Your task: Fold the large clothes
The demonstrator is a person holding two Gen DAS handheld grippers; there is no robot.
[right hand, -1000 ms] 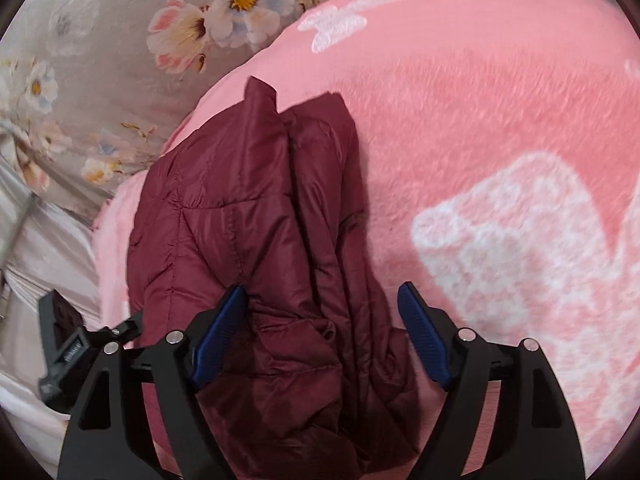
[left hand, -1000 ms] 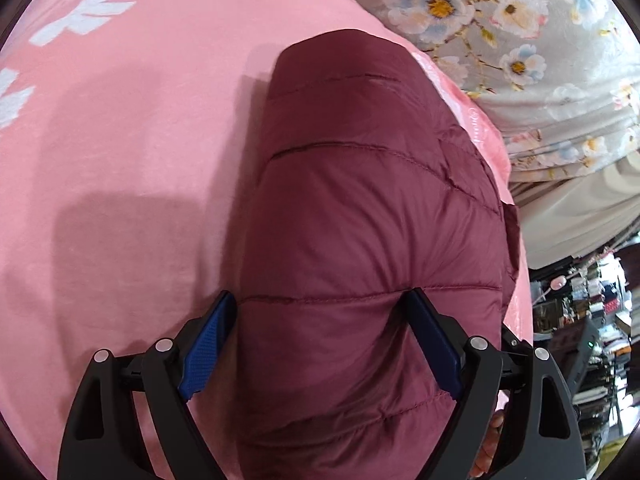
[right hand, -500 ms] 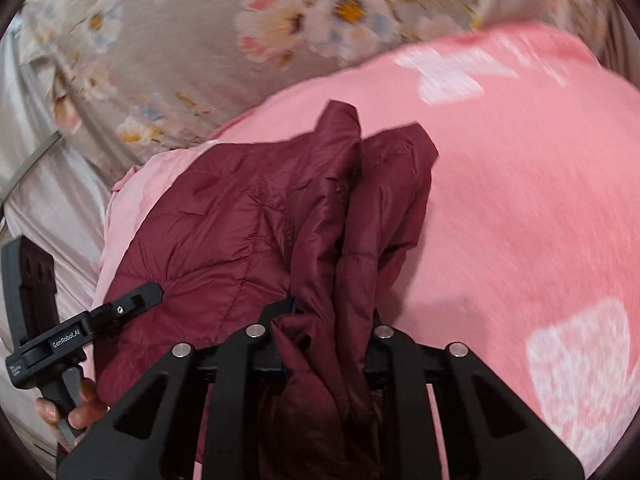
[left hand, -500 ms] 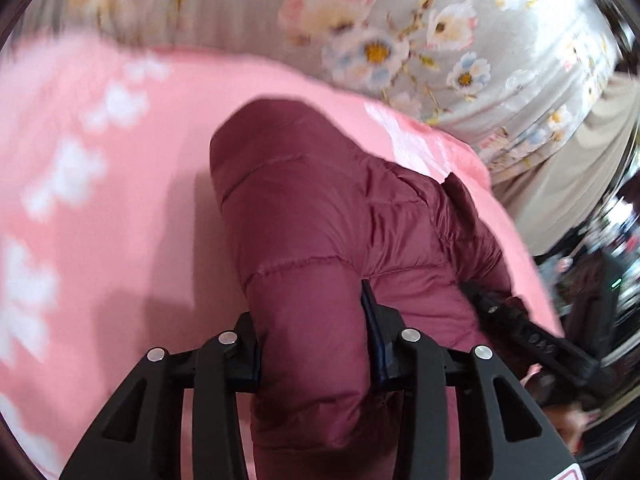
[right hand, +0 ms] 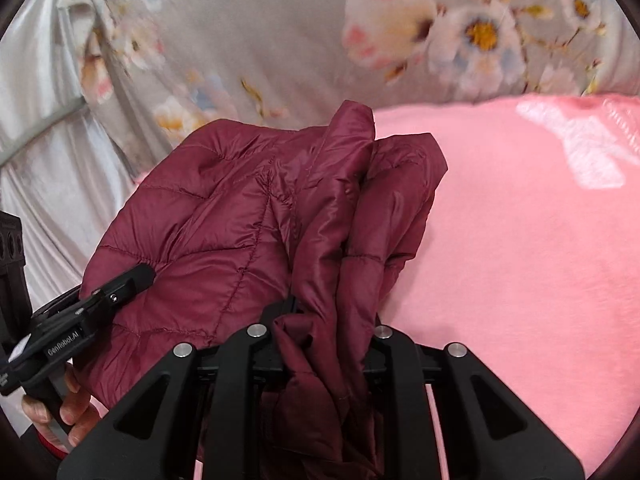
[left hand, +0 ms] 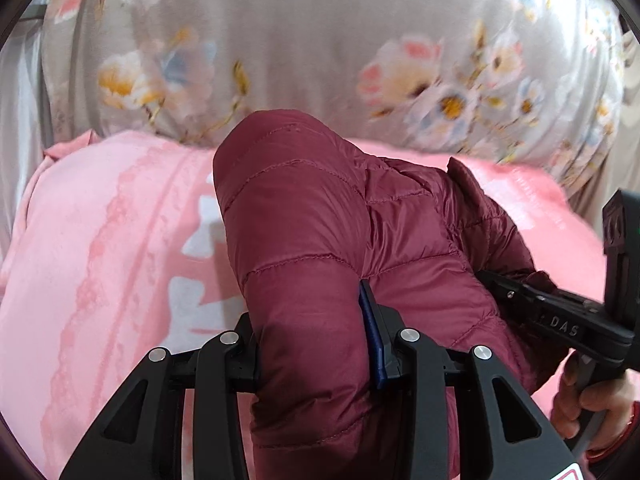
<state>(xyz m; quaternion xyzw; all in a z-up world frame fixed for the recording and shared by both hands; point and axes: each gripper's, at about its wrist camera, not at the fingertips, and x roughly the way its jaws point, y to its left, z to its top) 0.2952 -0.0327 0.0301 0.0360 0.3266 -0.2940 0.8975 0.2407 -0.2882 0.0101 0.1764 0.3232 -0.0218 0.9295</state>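
A maroon quilted puffer jacket (left hand: pixel 320 216) lies on a pink blanket (left hand: pixel 100 260). In the left wrist view my left gripper (left hand: pixel 312 340) is shut on a puffy padded part of the jacket, which bulges up between the blue pads. The right gripper (left hand: pixel 516 288) enters that view from the right, its tips pressed into the jacket. In the right wrist view my right gripper (right hand: pixel 326 320) is shut on a bunched fold of the jacket (right hand: pixel 224 208). The left gripper (right hand: pixel 132 280) shows at the lower left there, clamped on the jacket's edge.
A grey floral sheet (left hand: pixel 320 40) rises behind the blanket in both views. A hand (left hand: pixel 588 396) grips the right tool's handle; another hand (right hand: pixel 68 412) holds the left tool. The pink blanket (right hand: pixel 520 260) spreads wide to the right of the jacket.
Both grippers have gone from open around the jacket to shut on it. Both have moved with the jacket toward the floral sheet, which now fills the upper part of each view.
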